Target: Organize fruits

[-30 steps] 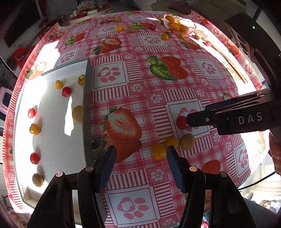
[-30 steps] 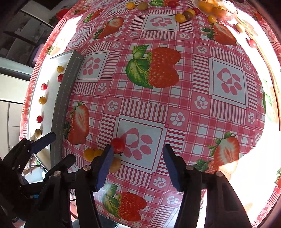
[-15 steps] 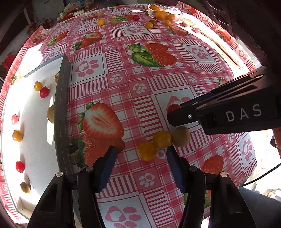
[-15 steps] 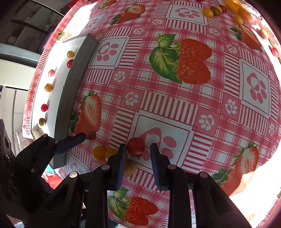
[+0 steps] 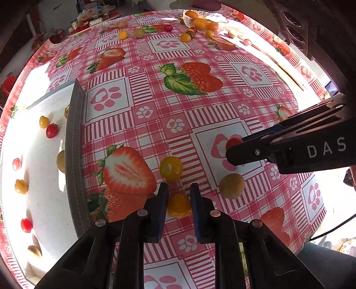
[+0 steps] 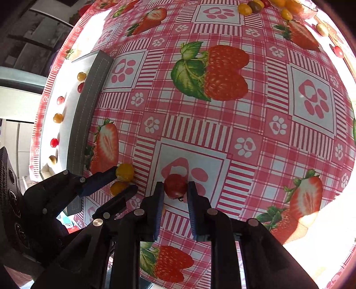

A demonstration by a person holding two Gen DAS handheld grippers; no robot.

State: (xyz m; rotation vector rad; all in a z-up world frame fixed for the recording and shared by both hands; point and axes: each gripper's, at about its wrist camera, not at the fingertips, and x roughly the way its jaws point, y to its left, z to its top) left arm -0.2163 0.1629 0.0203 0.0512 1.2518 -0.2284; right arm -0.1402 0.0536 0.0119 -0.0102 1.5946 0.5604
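Note:
My left gripper [image 5: 178, 195] is shut on a yellow cherry tomato [image 5: 178, 205] on the strawberry tablecloth; it also shows in the right wrist view [image 6: 118, 187]. A second yellow tomato [image 5: 170, 168] lies just beyond it and a tan-green fruit [image 5: 231, 185] to the right. My right gripper [image 6: 173, 189] is shut on a red cherry tomato [image 6: 175, 185], which also shows in the left wrist view [image 5: 232, 142]. A white tray with a grey rim [image 5: 74, 155] at the left holds several red, yellow and tan tomatoes.
A glass bowl [image 5: 204, 20] with orange fruits stands at the far edge, with loose tomatoes [image 5: 185, 37] around it. The tray's grey wall [image 6: 84, 115] rises beside the left gripper. The table's near edge runs close below both grippers.
Both grippers moved forward and closed: the left one onto the yellow tomato, the right one onto the red tomato. One second ago both were open.

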